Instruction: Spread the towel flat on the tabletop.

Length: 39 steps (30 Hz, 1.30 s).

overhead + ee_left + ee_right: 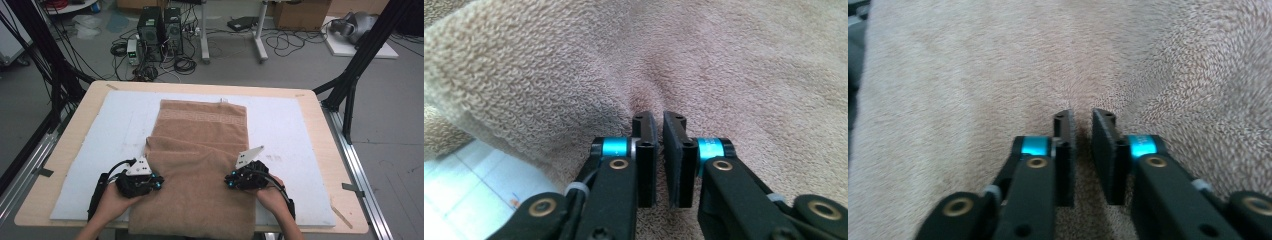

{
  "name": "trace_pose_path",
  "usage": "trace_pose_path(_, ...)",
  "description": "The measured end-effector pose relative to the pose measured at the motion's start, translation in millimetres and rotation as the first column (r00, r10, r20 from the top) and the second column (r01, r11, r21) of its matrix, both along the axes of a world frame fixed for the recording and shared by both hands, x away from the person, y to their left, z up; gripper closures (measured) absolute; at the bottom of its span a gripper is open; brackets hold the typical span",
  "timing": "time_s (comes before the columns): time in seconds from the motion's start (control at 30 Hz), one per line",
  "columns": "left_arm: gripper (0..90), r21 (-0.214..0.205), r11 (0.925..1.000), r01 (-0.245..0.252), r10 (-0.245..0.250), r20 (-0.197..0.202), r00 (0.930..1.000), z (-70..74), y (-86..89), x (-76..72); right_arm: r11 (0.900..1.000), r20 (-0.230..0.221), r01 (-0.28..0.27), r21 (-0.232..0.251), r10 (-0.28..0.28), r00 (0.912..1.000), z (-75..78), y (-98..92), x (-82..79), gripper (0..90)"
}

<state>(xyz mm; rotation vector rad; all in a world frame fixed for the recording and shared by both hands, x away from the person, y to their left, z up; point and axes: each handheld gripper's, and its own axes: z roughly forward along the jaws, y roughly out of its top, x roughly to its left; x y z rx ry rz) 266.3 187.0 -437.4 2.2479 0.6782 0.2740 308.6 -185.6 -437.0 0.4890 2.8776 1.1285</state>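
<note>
A brown towel (200, 165) lies lengthwise down the middle of the bench (310, 100), its near end hanging over the near edge. The left gripper (659, 120) and right gripper (1083, 117), jaws narrowed almost together, each pinch a fold of towel.

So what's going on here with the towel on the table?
A person is working a brown towel that lies on a white mat on the table, with tongs in each hand. The towel's near part is already folded over the far part. The left tongs and the right tongs sit near the towel's left and right edges, jaws nearly together, each pinching a small pucker of cloth.
</note>
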Motion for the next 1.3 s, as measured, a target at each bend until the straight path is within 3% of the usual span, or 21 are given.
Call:
trace_pose_path(0.13, 84.7, -0.018, 0.9997, 0.015, -0.014, 0.022, 0.9996, 4.9, 7.0, -19.1, 0.9984, -0.011, -0.057, -0.004, 0.057, 0.9983, 4.0, 3.7, -11.9, 83.8)
trace_pose_path(0.3, 84.7, -0.041, 0.9979, 0.049, -0.049, 0.002, 0.9988, 13.9, 18.1, -46.8, 0.9928, -0.011, -0.119, 0.013, 0.119, 0.9928, 14.1, 5.9, -34.4, 83.5)
trace_pose_path(0.4, 79.2, -0.061, 0.9961, 0.065, -0.063, 0.022, 0.9978, 23.6, 21.2, -56.5, 0.9858, 0.000, -0.151, 0.073, 0.152, 0.9884, 28.3, 5.4, -48.1, 74.0)
trace_pose_path(0.47, 66.6, -0.078, 0.9959, 0.045, -0.042, 0.041, 0.9983, 31.2, 20.4, -53.1, 0.9849, 0.028, -0.143, 0.098, 0.141, 0.9896, 38.3, 3.6, -47.9, 69.9)
trace_pose_path(0.57, 62.4, -0.075, 0.9970, 0.018, -0.012, 0.083, 0.9965, 36.3, 16.6, -36.2, 0.9930, 0.079, -0.085, 0.082, 0.079, 0.9938, 48.6, 0.7, -36.4, 65.2)
trace_pose_path(0.67, 58.1, -0.077, 0.9970, -0.007, 0.011, 0.049, 0.9988, 28.7, 11.7, -15.1, 0.9968, 0.074, -0.029, 0.075, 0.023, 0.9970, 46.8, -1.6, -17.7, 62.7)
trace_pose_path(0.73, 57.2, -0.045, 0.9987, -0.023, 0.023, 0.004, 0.9997, 18.1, 7.9, -3.6, 0.9977, 0.041, -0.022, 0.064, 0.020, 0.9990, 38.6, 0.4, -8.5, 61.5)
trace_pose_path(0.8, 58.9, -0.005, 0.9999, -0.016, 0.016, -0.009, 0.9998, 9.3, 5.0, -0.3, 0.9985, 0.032, -0.045, 0.032, 0.044, 0.9985, 28.3, 7.0, -7.5, 61.5)
trace_pose_path(0.87, 61.7, 0.041, 0.9991, -0.011, 0.012, -0.012, 0.9999, 1.3, 2.3, 0.4, 0.9984, 0.019, -0.056, -0.005, 0.056, 0.9982, 17.3, 13.3, -7.6, 61.5)
trace_pose_path(0.97, 65.1, 0.011, 0.9998, -0.017, 0.017, 0.013, 0.9998, -2.1, 3.7, -3.4, 0.9982, 0.004, -0.048, -0.035, 0.049, 0.9988, 2.1, 19.0, -6.9, 66.5)
trace_pose_path(1.0, 72.2, 0.009, 0.9999, -0.005, 0.004, 0.022, 0.9997, -2.6, 3.6, -5.7, 0.9989, 0.023, -0.042, -0.021, 0.042, 0.9988, 0.7, 17.8, -7.9, 70.8)
trace_pose_path(1.07, 83.6, 0.014, 0.9999, 0.001, -0.001, 0.030, 0.9995, -2.4, 1.9, -9.4, 0.9996, 0.006, -0.027, 0.008, 0.027, 0.9996, -1.2, 14.2, -6.5, 79.0)
trace_pose_path(1.2, 85.6, -0.013, 0.9999, 0.001, -0.001, -0.005, 1.0000, -0.4, 7.4, -13.8, 0.9985, -0.008, -0.053, 0.011, 0.053, 0.9986, -0.3, 15.2, -11.6, 84.3)
trace_pose_path(1.3, 85.7, -0.046, 0.9987, 0.021, -0.022, -0.019, 0.9996, 2.9, 15.6, -29.4, 0.9959, -0.009, -0.091, 0.008, 0.091, 0.9958, 3.3, 17.6, -22.9, 84.2)
